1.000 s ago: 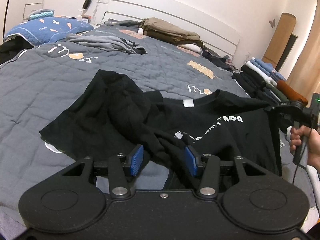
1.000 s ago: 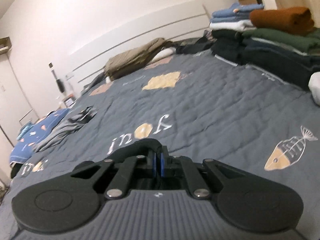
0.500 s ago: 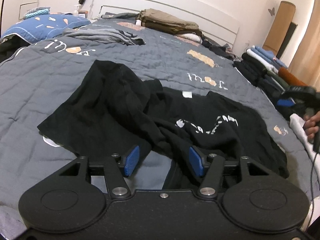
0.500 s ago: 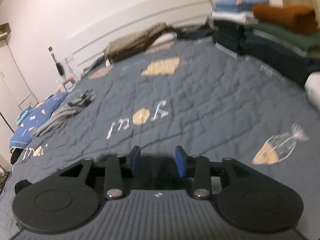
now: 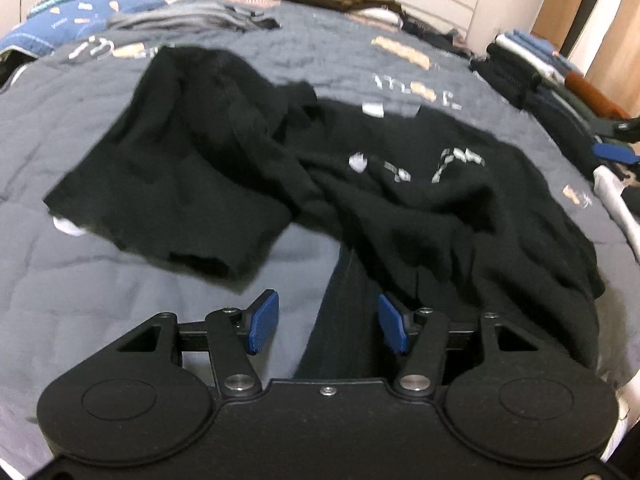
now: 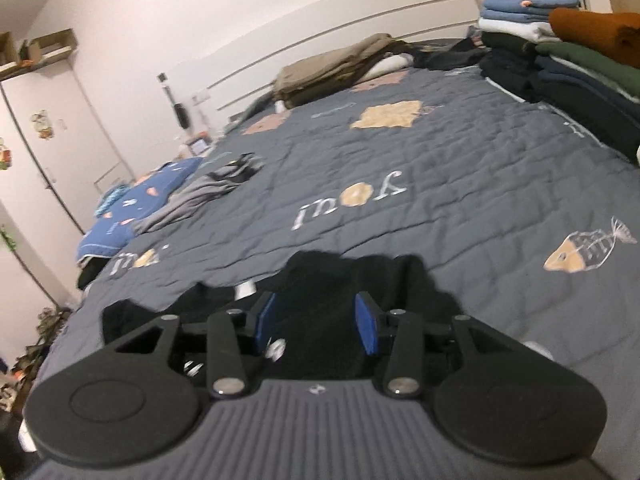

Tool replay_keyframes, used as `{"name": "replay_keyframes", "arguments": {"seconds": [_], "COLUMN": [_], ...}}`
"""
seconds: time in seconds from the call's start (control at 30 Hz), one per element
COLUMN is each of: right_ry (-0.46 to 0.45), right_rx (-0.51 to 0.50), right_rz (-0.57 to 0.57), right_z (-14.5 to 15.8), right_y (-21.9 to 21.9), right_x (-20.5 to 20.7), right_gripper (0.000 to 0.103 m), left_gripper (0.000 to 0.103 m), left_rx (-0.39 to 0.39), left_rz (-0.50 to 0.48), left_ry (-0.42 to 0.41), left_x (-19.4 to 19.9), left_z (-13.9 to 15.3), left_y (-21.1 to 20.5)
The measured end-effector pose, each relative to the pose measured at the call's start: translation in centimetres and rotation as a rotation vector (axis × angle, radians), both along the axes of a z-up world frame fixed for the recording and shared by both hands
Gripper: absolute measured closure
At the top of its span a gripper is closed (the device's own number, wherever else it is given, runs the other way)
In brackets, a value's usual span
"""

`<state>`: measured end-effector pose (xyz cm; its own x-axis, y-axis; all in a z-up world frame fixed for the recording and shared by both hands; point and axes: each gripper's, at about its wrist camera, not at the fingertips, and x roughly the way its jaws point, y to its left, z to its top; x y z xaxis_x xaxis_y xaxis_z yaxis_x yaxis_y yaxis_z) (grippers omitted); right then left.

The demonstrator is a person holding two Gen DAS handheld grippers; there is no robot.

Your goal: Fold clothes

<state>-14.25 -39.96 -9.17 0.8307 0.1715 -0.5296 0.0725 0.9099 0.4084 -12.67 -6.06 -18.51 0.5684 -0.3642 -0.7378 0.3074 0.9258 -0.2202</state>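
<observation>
On the grey quilt the black T-shirt lay crumpled and unfolded, so the left gripper and right gripper hovered over its edges, jaws parted, gripping nothing, likely seeking hold.

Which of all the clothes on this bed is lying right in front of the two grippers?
The crumpled black T-shirt with white lettering, spread unfolded on the grey quilt. The others lie farther off: folded stacks by one edge, khaki clothes near the headboard.

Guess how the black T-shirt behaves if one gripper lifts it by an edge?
Likely floppy: the black T-shirt lies crumpled in soft folds on the quilt. Probably light, thin knit. It would likely drape and bunch, not hold its shape.
</observation>
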Motion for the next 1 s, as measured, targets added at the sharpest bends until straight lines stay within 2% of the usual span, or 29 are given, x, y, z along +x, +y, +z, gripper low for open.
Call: {"name": "replay_keyframes", "arguments": {"seconds": [0.2, 0.23, 0.27, 0.33, 0.37, 0.43, 0.6, 0.73, 1.0], "right_ry": [-0.008, -0.004, 0.001, 0.008, 0.010, 0.007, 0.014, 0.020, 0.022], "right_rx": [0.012, 0.017, 0.021, 0.020, 0.021, 0.032, 0.060, 0.065, 0.074], "right_rz": [0.016, 0.011, 0.005, -0.004, -0.009, -0.018, -0.034, -0.033, 0.036], "right_z": [-0.7, -0.8, -1.0, -1.3, -1.4, -1.5, -1.9, -2.0, -1.9], "right_y": [1.3, 1.4, 1.4, 1.5, 1.5, 1.4, 1.0, 0.8, 1.7], "right_x": [-3.5, -3.9, -4.4, -5.1, -5.4, -5.9, -6.9, -7.5, -8.5], "right_gripper": [0.060, 0.060, 0.060, 0.060, 0.060, 0.060, 0.060, 0.060, 0.060], "left_gripper": [0.050, 0.059, 0.075, 0.089, 0.092, 0.095, 0.097, 0.097, 0.098], "left_rx": [0.022, 0.006, -0.012, -0.047, -0.047, -0.041, -0.118, -0.106, -0.206], "left_rz": [-0.011, -0.016, -0.025, -0.043, -0.049, -0.050, -0.034, -0.086, -0.230], "left_ry": [0.019, 0.032, 0.047, 0.078, 0.080, 0.073, 0.107, 0.103, 0.118], "left_x": [-0.4, -0.5, -0.7, -1.0, -1.4, -2.1, -4.3, -7.8, -14.5], "left_z": [-1.1, -1.0, -1.0, -0.8, -0.8, -0.5, 0.3, 1.3, 2.9], "left_y": [-0.3, -0.2, -0.2, -0.2, -0.3, -0.4, 0.5, -0.4, -1.8]}}
